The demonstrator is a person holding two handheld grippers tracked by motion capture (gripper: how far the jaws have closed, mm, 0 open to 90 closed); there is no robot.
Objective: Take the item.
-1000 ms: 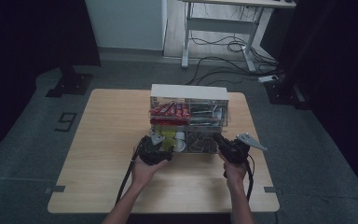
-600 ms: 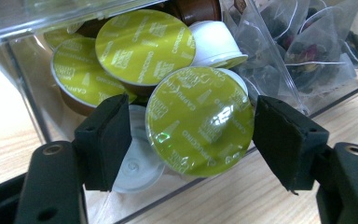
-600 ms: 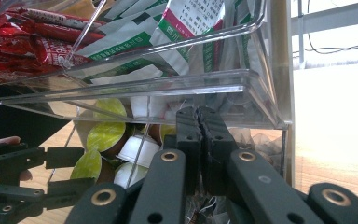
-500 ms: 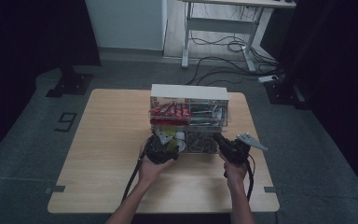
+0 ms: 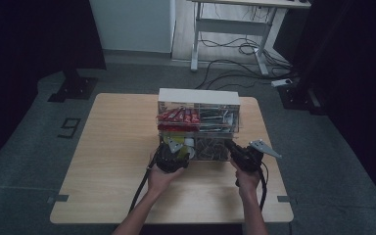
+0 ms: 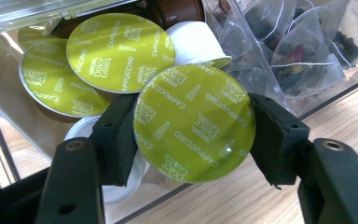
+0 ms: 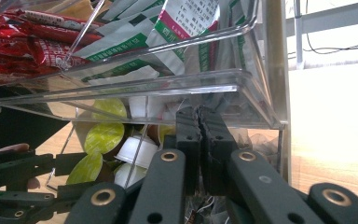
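My left gripper [image 6: 193, 135] has its fingers [image 6: 116, 137] clamped on a green-lidded coffee capsule [image 6: 194, 122], one pad on each side of the foil rim, lid facing my camera. The capsule sits right between the fingers, just at the open front of the clear organizer's [image 5: 198, 120] lower left bin; beyond the fingertips more capsules [image 6: 120, 51] lie heaped, and to the right of them, past a clear divider, are mesh tea bags [image 6: 303, 51]. I judge the capsule light and fairly stiff at the rim, but the foil lid is thin and would dent or puncture, and the smooth plastic cup below could slip, so the rim edge is the place to hold, with modest squeeze.

Moving right, my right gripper [image 7: 199, 140] has its fingers pressed together with nothing between them. Just ahead of the tips is the lower right bin, and above them the upper tray holds green-and-white sachets [image 7: 186, 21] and red packets [image 7: 23, 35]. In the high view both grippers [image 5: 172, 155] sit at the organizer's front on the wooden surface [image 5: 112, 147]
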